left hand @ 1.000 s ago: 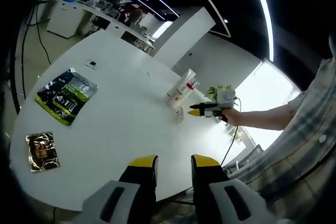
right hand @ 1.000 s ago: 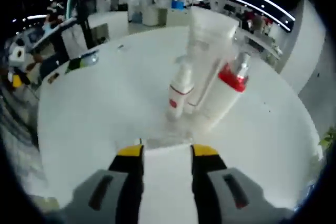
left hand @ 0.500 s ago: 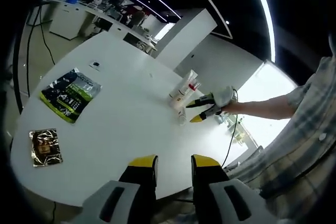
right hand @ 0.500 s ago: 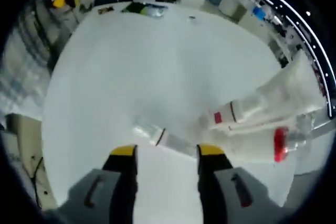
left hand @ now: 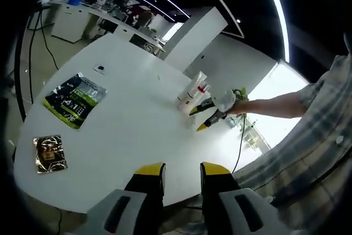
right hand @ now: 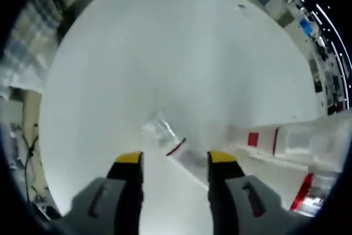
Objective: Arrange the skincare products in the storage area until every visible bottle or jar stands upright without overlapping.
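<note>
Right tool (right hand: 170, 160), jaws apart, straddles a small toppled white bottle with a clear cap (right hand: 175, 148), apparently ready to grip and stand it. Upright white tubes (right hand: 291, 141) stand just beyond on the white surface (right hand: 137, 53). Left tool (left hand: 181, 170) hangs open, well back.

A round white table (left hand: 126, 130) was set in an open office; behind it a white column (left hand: 193, 37), desks (left hand: 82, 12), and dark ceiling light strips (left hand: 278, 12) were seen.
</note>
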The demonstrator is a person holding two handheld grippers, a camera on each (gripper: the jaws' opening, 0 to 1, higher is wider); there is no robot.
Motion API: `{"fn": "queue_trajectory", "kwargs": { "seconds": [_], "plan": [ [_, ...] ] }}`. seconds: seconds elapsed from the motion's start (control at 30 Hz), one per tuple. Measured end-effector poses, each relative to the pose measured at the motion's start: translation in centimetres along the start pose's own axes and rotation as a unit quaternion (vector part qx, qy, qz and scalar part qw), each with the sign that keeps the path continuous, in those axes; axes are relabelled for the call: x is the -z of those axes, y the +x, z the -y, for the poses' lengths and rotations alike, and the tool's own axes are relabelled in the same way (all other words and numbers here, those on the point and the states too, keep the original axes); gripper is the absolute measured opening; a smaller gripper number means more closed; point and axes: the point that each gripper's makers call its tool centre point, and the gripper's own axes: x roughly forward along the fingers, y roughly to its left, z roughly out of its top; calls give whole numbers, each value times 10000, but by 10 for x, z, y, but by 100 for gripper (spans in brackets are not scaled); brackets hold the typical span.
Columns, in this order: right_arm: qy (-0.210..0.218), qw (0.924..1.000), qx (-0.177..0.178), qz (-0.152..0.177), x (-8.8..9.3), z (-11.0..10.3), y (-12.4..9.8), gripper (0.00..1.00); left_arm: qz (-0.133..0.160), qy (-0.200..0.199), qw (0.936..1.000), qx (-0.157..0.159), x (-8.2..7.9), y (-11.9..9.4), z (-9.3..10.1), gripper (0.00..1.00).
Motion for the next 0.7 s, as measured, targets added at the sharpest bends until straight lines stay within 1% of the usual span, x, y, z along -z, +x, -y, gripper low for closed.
{"fn": "queue_trajectory", "kwargs": {
  "seconds": [0.07, 0.1, 0.13, 0.2, 0.23, 0.27, 0.3, 0.33, 0.37, 0.4, 0.43, 0.5, 0.53, 0.57, 0.6, 0.67, 0.7],
  "plan": [
    [78, 9999, -117, -38, -1, -4, 4, 41, 1, 1, 10000, -13, 0, -1, -1, 26],
    [70, 9999, -128, -44, -1, -5, 4, 39, -4, 7, 10000, -19, 0, -1, -1, 26],
    [-17, 9997, -249, -36, -3, -8, 5, 36, -16, 10, 10000, -28, 0, -1, -1, 26],
    [18, 9997, -234, -66, -3, -6, 4, 34, -23, 7, 10000, -34, 1, -1, -1, 26],
    [87, 9996, -261, -72, -3, -6, 4, 32, -24, 4, 10000, -31, 1, -1, -1, 26],
    [288, 9990, -325, -92, -2, -9, 4, 30, -28, 2, 10000, -25, 1, 0, -1, 26],
    [344, 9987, -359, -98, -2, -10, 4, 27, -31, 4, 10000, -23, 1, 0, -2, 26],
    [478, 9976, -482, -110, -2, -15, 4, 22, -37, 4, 10000, -18, 1, 1, -2, 26],
    [532, 9971, -541, -113, -2, -19, 4, 20, -38, 1, 10000, -14, 1, 1, -2, 26],
    [756, 9963, -403, -59, -3, -18, 4, 20, -39, -9, 10000, -7, 1, 2, -2, 26],
    [641, 9970, -415, -83, -1, -17, 4, 19, -44, -43, 10000, 11, 2, 3, -2, 26],
    [1067, 9937, -314, -127, 1, -17, 4, 19, -55, -66, 9999, 52, 2, 5, 0, 25],
    [1185, 9925, -277, -137, 1, -17, 4, 19, -65, -56, 9999, 73, 3, 7, 1, 25],
    [1467, 9887, -254, -154, 2, -18, 4, 19, -90, -53, 9999, 100, 3, 9, 2, 25],
    [1657, 9858, -254, -135, 2, -19, 4, 19, -108, -58, 9999, 119, 4, 10, 3, 25],
    [1956, 9805, -160, -19, 1, -19, 3, 18, -149, -96, 9997, 171, 4, 12, 6, 25],
    [2141, 9767, -91, 107, 0, -20, 3, 18, -179, -108, 9996, 212, 5, 13, 9, 25]
  ]
}}
